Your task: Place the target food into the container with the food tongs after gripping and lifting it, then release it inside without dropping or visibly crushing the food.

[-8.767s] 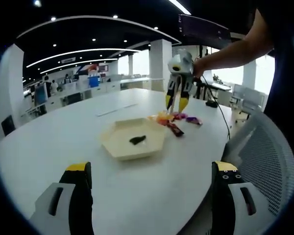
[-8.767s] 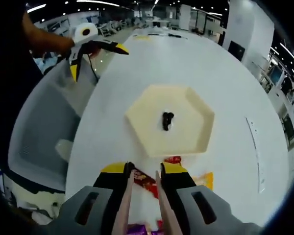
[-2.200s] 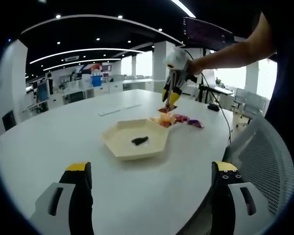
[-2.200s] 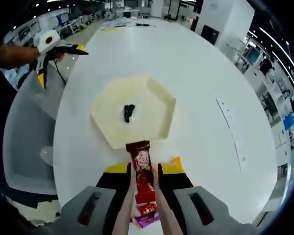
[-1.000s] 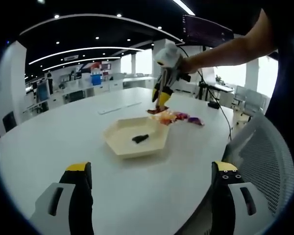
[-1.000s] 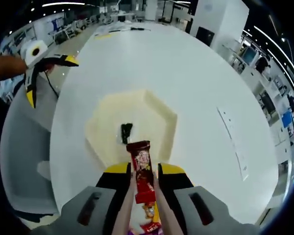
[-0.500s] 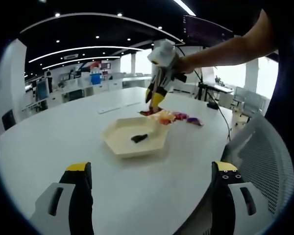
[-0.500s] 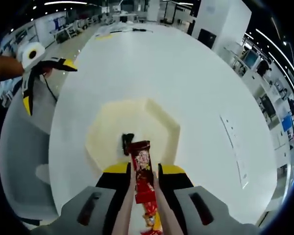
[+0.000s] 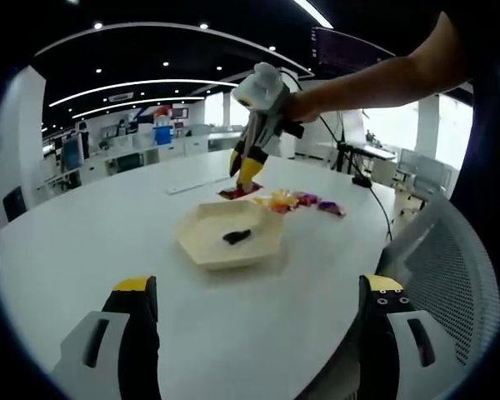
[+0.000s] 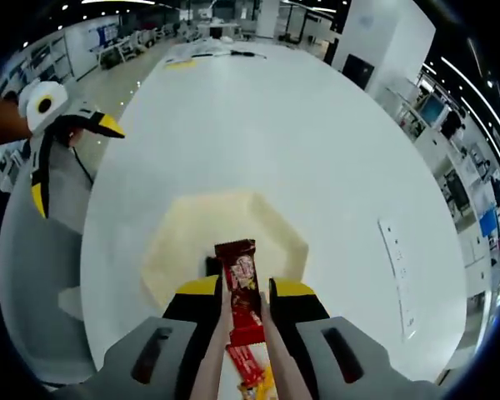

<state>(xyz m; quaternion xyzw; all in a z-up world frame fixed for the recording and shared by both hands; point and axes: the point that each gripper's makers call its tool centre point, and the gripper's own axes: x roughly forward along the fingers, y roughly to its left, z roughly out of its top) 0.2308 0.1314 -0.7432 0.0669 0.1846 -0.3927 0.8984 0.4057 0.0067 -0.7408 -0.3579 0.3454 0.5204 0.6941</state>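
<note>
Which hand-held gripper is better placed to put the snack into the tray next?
The right hand-held gripper: its tongs grip the red wrapped snack bar above the cream hexagonal tray. The left hand-held gripper hangs open, well short of the tray.

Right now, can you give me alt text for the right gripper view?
The right gripper holds tongs clamped on a red snack wrapper, poised above a cream hexagonal tray on a white table. The left gripper is at the left, jaws apart.
</note>
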